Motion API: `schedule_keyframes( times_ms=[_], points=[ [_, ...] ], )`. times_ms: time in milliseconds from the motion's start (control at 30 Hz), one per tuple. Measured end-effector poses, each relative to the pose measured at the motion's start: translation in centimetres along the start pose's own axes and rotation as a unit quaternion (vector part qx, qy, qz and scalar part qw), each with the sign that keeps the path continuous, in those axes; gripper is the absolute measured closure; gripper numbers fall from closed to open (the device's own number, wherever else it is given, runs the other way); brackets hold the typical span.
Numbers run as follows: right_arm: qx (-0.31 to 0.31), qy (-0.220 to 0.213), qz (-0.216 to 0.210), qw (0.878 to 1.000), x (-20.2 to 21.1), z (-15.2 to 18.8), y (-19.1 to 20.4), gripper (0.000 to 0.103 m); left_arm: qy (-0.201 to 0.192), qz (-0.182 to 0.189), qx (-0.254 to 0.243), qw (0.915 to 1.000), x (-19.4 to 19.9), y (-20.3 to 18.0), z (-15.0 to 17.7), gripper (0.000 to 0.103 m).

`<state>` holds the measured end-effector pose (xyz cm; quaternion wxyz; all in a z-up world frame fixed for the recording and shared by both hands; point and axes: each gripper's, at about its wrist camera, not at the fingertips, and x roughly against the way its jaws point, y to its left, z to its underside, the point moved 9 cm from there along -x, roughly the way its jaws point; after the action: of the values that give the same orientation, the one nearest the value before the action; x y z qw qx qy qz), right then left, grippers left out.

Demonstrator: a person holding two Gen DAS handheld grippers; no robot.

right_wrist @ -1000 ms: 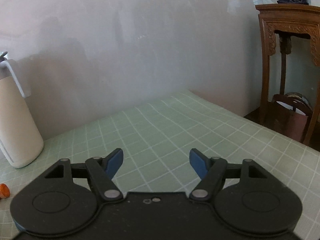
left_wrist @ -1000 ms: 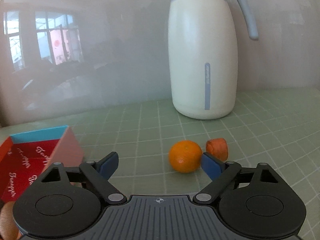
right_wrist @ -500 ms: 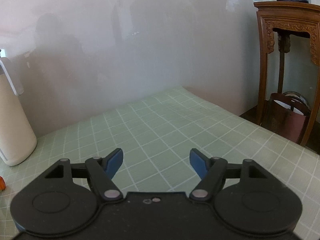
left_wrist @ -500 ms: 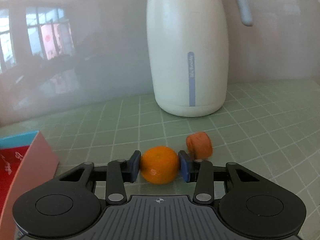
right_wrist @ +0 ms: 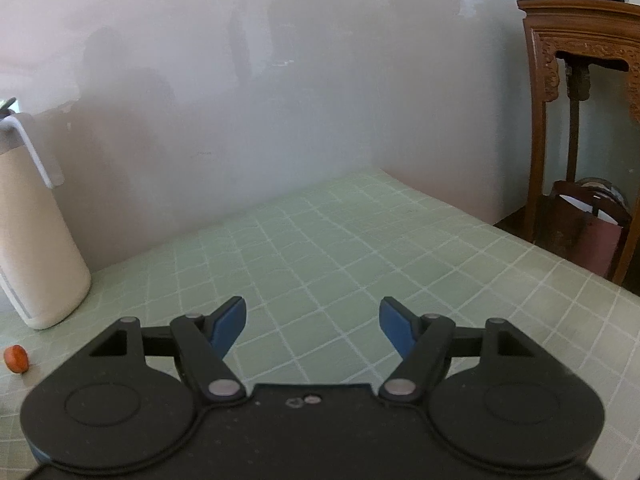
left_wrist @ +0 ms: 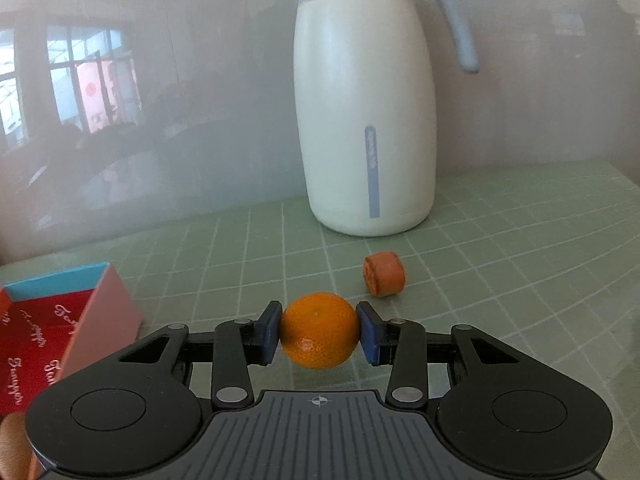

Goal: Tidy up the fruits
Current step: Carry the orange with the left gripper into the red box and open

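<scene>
My left gripper (left_wrist: 319, 334) is shut on a round orange mandarin (left_wrist: 319, 330), its blue pads pressing both sides, held a little above the green checked table. An orange carrot-like chunk (left_wrist: 383, 278) lies on the table just beyond and to the right; it also shows at the far left of the right wrist view (right_wrist: 16, 358). A red box with a blue rim (left_wrist: 60, 320) stands at the left. My right gripper (right_wrist: 312, 326) is open and empty above the bare table.
A tall white jug with a grey-blue lid and handle (left_wrist: 366, 120) stands behind the fruit near the wall; it shows in the right wrist view (right_wrist: 36, 240). A brownish fruit (left_wrist: 12, 446) peeks at the lower left. A carved wooden stand (right_wrist: 580, 120) is off the table's right edge.
My left gripper moved up to the mandarin, closed on it and lifted it slightly. The right gripper stayed open and only shifted its view a little.
</scene>
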<state>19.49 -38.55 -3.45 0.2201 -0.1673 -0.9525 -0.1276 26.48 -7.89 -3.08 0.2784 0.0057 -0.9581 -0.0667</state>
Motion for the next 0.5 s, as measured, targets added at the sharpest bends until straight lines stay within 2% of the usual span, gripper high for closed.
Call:
schedule_keyframes(
  times_ms=[300,500],
  points=[
    [0.022,0.013,-0.018,1.0,0.5,1.3,2.5,0.03,-0.033,0.001,0.001,0.9995,5.0,1.7,-0.2,0.062],
    [0.031,0.023,-0.03,0.999,1.0,2.0,4.1,0.03,-0.047,-0.018,0.01,0.9987,7.9,5.0,0.6,0.062]
  ],
)
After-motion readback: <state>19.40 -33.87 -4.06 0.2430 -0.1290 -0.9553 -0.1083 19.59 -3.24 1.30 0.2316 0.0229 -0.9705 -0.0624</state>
